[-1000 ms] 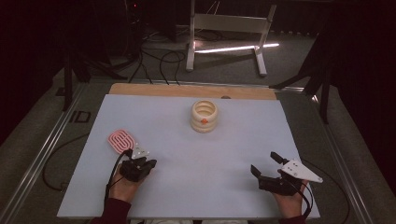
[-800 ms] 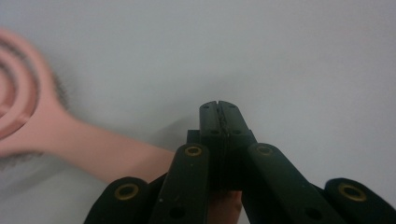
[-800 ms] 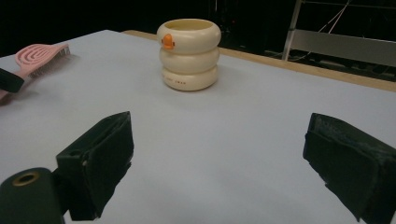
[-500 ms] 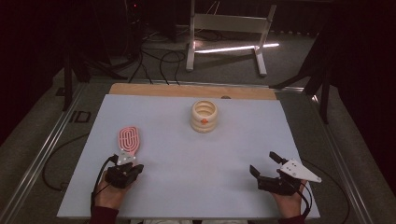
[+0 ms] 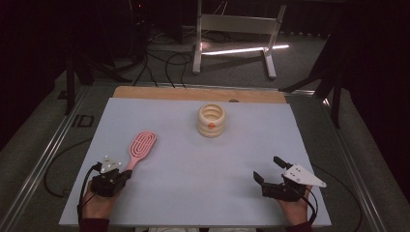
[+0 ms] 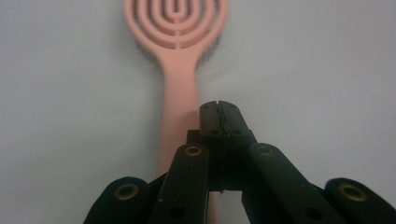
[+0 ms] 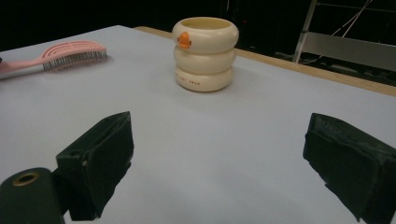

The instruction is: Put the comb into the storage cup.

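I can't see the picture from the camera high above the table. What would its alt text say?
A person's two hands rest at the near edge of a pale table, each holding a black gripper. The left gripper, jaws shut, sits at the handle end of a pink hairbrush; the right gripper is open. A cream ringed cup stands farther back.

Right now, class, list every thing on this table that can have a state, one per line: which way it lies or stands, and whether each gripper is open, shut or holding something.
Pink hairbrush: lying flat on the table, bristles down, handle end beside the left gripper, not held.
Cream ringed cup: upright, open at the top, untouched.
Left gripper: shut, holding nothing.
Right gripper: open, holding nothing.
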Tool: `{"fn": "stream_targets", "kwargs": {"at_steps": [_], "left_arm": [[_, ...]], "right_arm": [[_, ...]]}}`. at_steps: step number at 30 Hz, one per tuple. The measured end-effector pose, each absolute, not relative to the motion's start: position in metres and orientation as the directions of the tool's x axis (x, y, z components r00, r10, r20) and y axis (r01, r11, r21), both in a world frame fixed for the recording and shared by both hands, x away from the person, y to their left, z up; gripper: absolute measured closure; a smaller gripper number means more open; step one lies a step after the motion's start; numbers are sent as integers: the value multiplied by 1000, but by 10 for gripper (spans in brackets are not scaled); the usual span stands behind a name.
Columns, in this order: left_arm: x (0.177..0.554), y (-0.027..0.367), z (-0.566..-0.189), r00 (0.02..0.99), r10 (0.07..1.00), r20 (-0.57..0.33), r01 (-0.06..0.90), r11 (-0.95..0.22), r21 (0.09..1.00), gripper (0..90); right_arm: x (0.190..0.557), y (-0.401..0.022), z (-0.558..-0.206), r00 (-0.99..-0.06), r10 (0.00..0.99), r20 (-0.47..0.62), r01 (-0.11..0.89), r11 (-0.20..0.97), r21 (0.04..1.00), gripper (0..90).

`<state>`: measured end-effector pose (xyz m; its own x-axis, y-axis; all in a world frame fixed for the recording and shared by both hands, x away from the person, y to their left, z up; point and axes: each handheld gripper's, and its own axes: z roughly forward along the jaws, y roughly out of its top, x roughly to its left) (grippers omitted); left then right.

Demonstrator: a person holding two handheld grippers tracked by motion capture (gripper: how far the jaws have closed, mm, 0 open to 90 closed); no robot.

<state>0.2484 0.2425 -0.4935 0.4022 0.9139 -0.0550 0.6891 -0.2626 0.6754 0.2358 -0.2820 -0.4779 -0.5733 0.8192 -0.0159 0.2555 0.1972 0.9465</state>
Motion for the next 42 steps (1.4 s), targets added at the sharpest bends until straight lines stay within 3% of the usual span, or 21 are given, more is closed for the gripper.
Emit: {"fn": "stream_targets", "kwargs": {"at_steps": [14, 17, 21, 23, 26, 27, 28, 29, 33, 35, 42], "left_arm": [[247, 244, -495, 415, 907, -65, 666, -255, 701, 900], [245, 244, -490, 444, 893, -73, 623, -249, 741, 892], [238, 246, -475, 469, 882, -43, 492, -221, 842, 827], [235, 247, -470, 454, 891, -17, 446, -211, 870, 746], [232, 249, -465, 434, 901, 2, 408, -198, 891, 531], [229, 252, -462, 418, 908, 9, 384, -186, 904, 531], [228, 254, -461, 406, 914, 13, 370, -177, 912, 431], [226, 257, -459, 402, 916, 7, 355, -163, 921, 391], [219, 268, -454, 403, 915, 2, 299, -134, 945, 305], [215, 271, -452, 380, 925, 14, 281, -130, 951, 216], [213, 278, -452, 363, 932, -3, 268, -101, 958, 42]], "right_arm": [[237, -281, -478, -588, 809, 4, 256, 182, 949, 85], [238, -281, -478, -589, 808, 5, 256, 180, 950, 84], [238, -281, -478, -591, 807, 6, 257, 182, 949, 85], [238, -281, -478, -591, 806, 10, 261, 180, 948, 85], [238, -281, -477, -592, 806, 11, 262, 180, 948, 85], [238, -282, -477, -592, 806, 10, 262, 181, 948, 85], [237, -282, -477, -593, 805, 9, 262, 182, 948, 85], [238, -282, -477, -592, 806, 9, 263, 183, 947, 85], [237, -283, -477, -590, 807, 12, 265, 180, 947, 85], [237, -284, -477, -591, 807, 12, 263, 179, 948, 85], [237, -288, -477, -595, 803, 23, 256, 163, 953, 84]]}}
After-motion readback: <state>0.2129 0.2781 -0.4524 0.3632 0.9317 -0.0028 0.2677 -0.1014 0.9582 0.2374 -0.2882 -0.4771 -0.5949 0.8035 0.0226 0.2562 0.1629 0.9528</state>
